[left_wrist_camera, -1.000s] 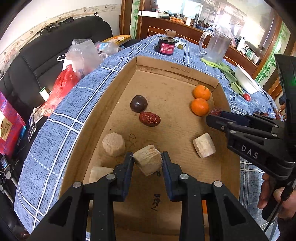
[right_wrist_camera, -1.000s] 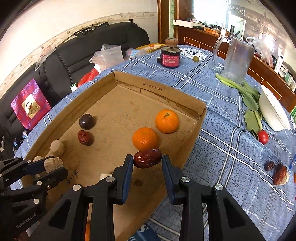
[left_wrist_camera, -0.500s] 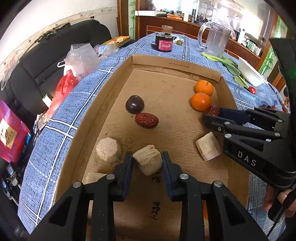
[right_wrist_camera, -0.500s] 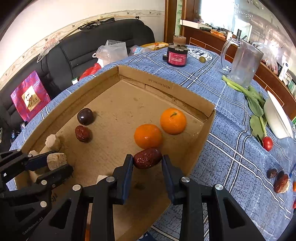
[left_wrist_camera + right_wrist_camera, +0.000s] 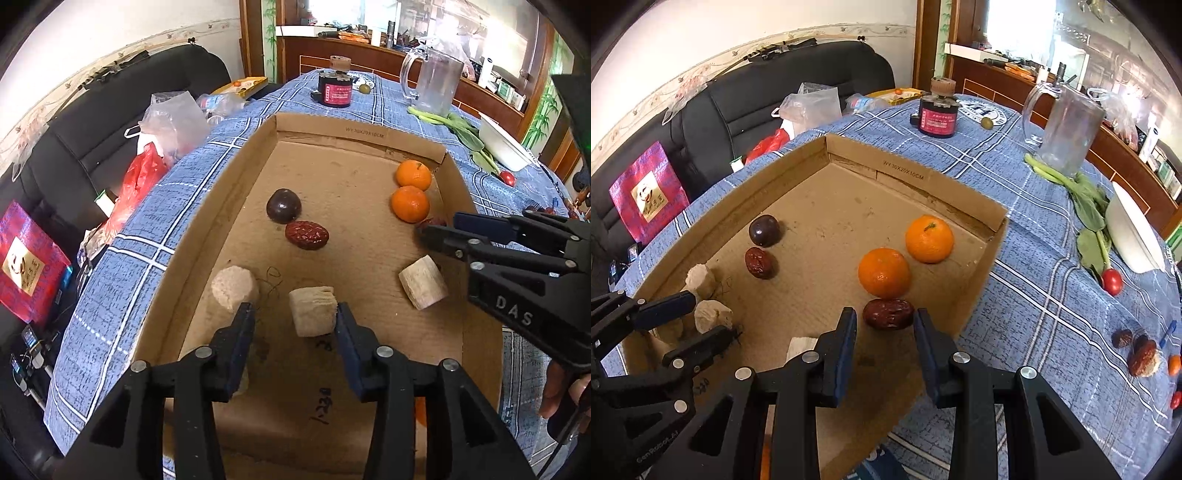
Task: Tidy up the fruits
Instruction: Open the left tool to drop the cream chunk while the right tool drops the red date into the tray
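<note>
A shallow cardboard box (image 5: 362, 131) on the blue checked cloth holds two oranges (image 5: 410, 204), a dark round fruit (image 5: 283, 205), a red date (image 5: 306, 235) and several beige chunks. My left gripper (image 5: 295, 321) is opening around one beige chunk (image 5: 313, 311). The chunk leans by the right finger, and a clear gap separates it from the left finger. My right gripper (image 5: 885, 325) is shut on another red date (image 5: 888, 314), low in the box just in front of the nearer orange (image 5: 884, 272). In the left wrist view the right gripper (image 5: 437, 225) reaches in from the right.
Outside the box stand a glass pitcher (image 5: 1067, 129), a red-labelled jar (image 5: 938, 118), a white bowl (image 5: 1134, 236) and leafy greens (image 5: 1086, 199). A small tomato (image 5: 1112, 282) and loose dates (image 5: 1141, 356) lie on the cloth at right. A black sofa with bags (image 5: 155, 173) borders the left.
My left jaws have spread and let go of the beige chunk, which now sits free between them. The right gripper still grips the date, barely shifted.
</note>
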A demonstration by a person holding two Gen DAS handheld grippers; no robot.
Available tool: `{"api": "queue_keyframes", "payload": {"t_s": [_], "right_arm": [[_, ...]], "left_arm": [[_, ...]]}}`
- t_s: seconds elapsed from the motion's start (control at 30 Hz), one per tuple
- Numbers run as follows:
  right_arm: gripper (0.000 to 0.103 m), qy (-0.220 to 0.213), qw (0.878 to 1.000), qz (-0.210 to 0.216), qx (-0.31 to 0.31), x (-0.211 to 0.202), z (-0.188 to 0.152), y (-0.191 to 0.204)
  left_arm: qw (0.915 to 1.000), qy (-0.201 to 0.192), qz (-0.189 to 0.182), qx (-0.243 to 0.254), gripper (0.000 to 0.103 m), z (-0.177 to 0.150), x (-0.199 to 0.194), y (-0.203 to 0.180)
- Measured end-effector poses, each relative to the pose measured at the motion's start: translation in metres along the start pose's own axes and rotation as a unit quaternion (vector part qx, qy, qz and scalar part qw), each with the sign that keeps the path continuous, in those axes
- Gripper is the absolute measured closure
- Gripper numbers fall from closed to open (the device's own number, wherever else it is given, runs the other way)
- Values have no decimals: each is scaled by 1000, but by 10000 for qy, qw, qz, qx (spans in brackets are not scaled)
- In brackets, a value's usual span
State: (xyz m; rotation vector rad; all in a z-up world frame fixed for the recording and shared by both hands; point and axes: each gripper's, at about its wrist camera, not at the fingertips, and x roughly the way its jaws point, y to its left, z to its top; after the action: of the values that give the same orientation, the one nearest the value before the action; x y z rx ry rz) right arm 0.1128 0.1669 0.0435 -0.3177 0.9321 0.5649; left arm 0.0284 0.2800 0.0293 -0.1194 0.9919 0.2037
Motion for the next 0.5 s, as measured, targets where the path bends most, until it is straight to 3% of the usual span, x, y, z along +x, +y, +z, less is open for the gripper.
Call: {"api": "queue_keyframes", "payload": {"t_s": [0.27, 0.5], "right_arm": [[67, -128, 9996, 96, 237, -31, -14, -5], [63, -84, 9985, 94, 524, -56, -45, -24]], "left_arm": [[9998, -146, 72, -96, 49, -5, -17, -2], [9994, -341, 27, -91, 46, -3, -34, -20]]}}
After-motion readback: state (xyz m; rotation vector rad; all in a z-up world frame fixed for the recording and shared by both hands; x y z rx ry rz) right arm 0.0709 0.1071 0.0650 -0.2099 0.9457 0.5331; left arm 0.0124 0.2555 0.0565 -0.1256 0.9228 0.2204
